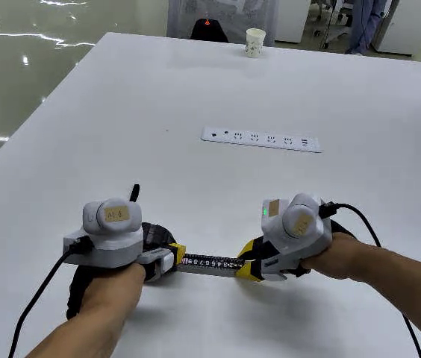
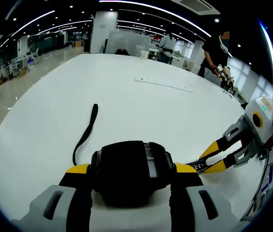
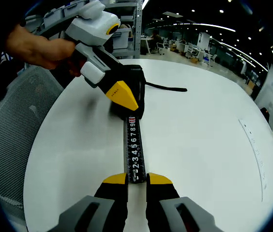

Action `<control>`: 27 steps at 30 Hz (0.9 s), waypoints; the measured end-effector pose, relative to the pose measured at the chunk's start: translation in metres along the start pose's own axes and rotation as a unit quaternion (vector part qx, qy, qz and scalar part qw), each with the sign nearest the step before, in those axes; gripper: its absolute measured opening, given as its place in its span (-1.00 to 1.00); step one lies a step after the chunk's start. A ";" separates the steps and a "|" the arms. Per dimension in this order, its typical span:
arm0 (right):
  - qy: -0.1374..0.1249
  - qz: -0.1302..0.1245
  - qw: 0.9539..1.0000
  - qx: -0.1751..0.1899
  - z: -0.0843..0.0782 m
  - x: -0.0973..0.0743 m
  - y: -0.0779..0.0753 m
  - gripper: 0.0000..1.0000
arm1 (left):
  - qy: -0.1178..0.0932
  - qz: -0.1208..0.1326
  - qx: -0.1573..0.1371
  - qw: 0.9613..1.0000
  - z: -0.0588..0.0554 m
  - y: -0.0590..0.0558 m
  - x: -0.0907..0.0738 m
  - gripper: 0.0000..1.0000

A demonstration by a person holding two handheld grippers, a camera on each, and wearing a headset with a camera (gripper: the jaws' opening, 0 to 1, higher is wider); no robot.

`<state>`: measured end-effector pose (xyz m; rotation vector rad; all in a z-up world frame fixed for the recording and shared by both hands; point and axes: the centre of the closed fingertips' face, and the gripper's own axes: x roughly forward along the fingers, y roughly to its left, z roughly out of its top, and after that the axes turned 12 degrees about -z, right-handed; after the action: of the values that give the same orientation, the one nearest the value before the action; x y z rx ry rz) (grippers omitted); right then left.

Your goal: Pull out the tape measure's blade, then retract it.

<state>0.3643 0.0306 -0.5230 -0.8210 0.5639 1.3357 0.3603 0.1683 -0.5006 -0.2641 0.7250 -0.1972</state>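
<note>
The tape measure case [image 2: 131,169] is clamped in the left tongs [image 1: 164,259] and appears to rest on the surface [image 1: 195,89]. A short length of blade [image 3: 133,150] is drawn out of the case, and its tip is pinched by the right tongs [image 3: 136,180]. The pull is best made straight away from the case mouth, level with the surface, so that the blade is not twisted. The left hand [image 1: 110,291] is held low behind the case. The right hand [image 1: 330,257] is held low beyond the blade tip.
</note>
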 end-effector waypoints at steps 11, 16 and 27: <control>-0.008 0.001 1.000 -0.005 0.015 0.011 0.001 -0.80 | 0.000 -0.002 -0.003 1.000 0.001 0.002 0.002 0.20; -0.012 0.002 1.000 -0.007 0.023 0.018 0.003 -0.80 | 0.000 -0.002 -0.004 1.000 0.001 0.003 0.004 0.20; -0.018 0.005 1.000 -0.013 0.039 0.029 0.007 -0.80 | 0.000 -0.005 -0.007 1.000 0.001 0.004 0.004 0.20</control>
<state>0.3589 0.0795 -0.5232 -0.8139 0.5239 1.3680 0.3640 0.1715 -0.5034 -0.2799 0.7257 -0.2011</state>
